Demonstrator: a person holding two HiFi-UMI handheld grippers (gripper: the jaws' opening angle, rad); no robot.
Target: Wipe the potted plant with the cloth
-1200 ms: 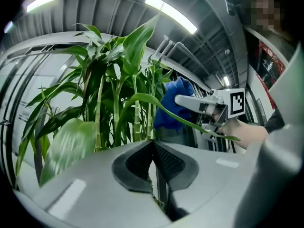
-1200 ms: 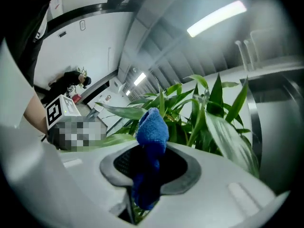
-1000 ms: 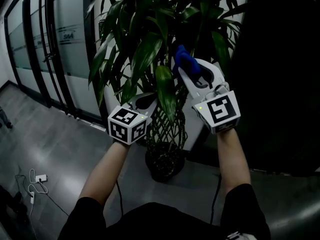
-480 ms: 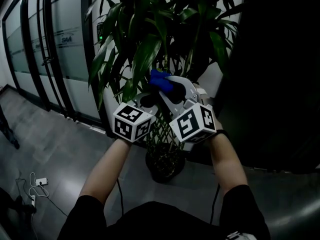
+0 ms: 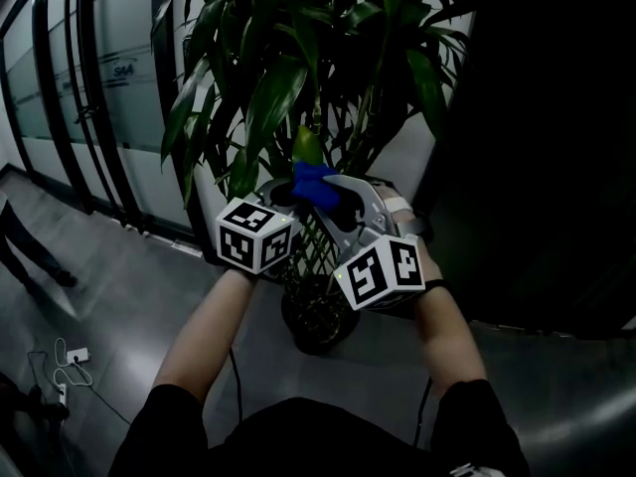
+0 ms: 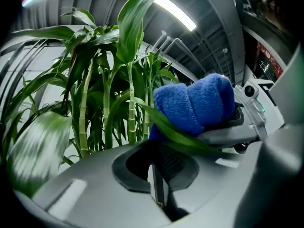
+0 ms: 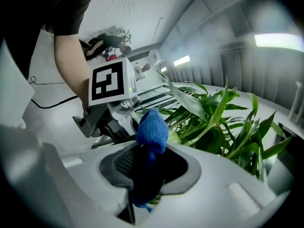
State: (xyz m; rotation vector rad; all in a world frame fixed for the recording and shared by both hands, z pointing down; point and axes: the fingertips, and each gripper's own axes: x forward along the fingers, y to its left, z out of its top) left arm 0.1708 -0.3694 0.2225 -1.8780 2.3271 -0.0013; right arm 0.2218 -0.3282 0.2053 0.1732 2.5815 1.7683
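Note:
The potted plant (image 5: 288,58) has long green leaves and a dark pot (image 5: 316,316) on the floor. My right gripper (image 5: 333,192) is shut on a blue cloth (image 5: 313,182), which bulges out of its jaws (image 7: 152,127). The left gripper (image 5: 283,195) sits right beside it, its tips nearly touching the cloth (image 6: 194,106). In the left gripper view the jaws are closed to a thin slit, and one drooping leaf (image 6: 171,129) runs across them under the cloth and looks pinched there. Bamboo-like stems (image 6: 130,108) stand behind.
A glass partition (image 5: 99,87) runs along the left. A dark wall (image 5: 537,147) fills the right side. A cable and plug (image 5: 65,376) lie on the grey floor at lower left. A person's legs (image 5: 30,251) show at the left edge.
My right gripper has carried the cloth down and to the left along the leaf, from well above the left gripper to right against its tips. The left gripper barely moved.

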